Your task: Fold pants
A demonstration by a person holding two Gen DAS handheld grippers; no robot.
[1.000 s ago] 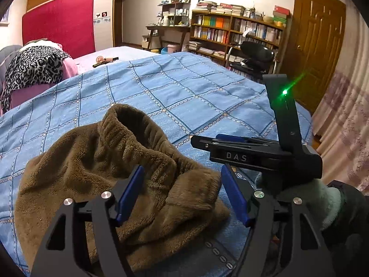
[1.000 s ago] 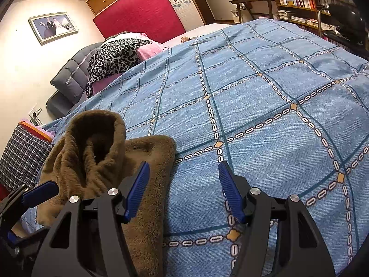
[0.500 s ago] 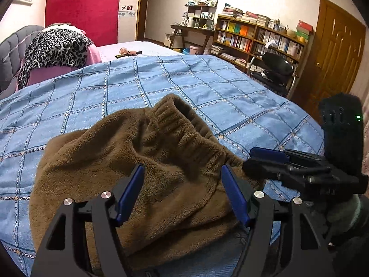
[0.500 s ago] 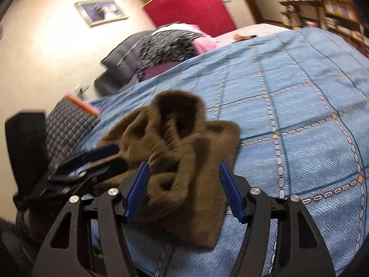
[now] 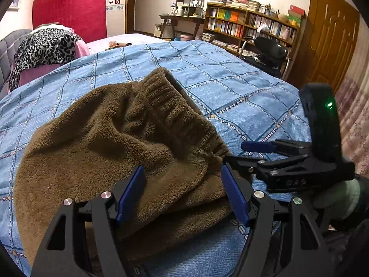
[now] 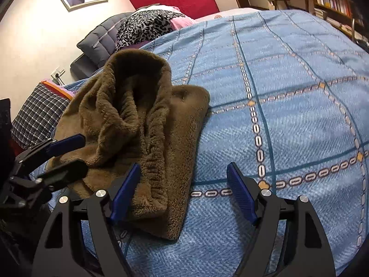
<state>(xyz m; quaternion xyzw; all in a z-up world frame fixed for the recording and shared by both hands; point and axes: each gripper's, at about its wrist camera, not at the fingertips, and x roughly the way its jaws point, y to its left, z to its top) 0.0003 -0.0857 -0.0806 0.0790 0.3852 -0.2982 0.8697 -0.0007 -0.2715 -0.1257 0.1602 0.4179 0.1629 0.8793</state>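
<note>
Left wrist view: left hand-held gripper (image 5: pixel 183 194) released, jaws wide over the near edge of the brown fleece pants (image 5: pixel 110 152), gripping nothing. Right hand-held gripper (image 6: pixel 183 194) also released, straddling the pants' right edge. Pants lie bunched on the blue bedspread (image 6: pixel 288 92), waistband up. Bookshelf (image 5: pixel 249 27) far right.

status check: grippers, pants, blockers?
Left gripper open, over the brown fleece pants, gripping nothing. Right gripper open, at the pants' edge. Pants bunched on the blue bedspread, waistband up. Nothing in the way.
</note>
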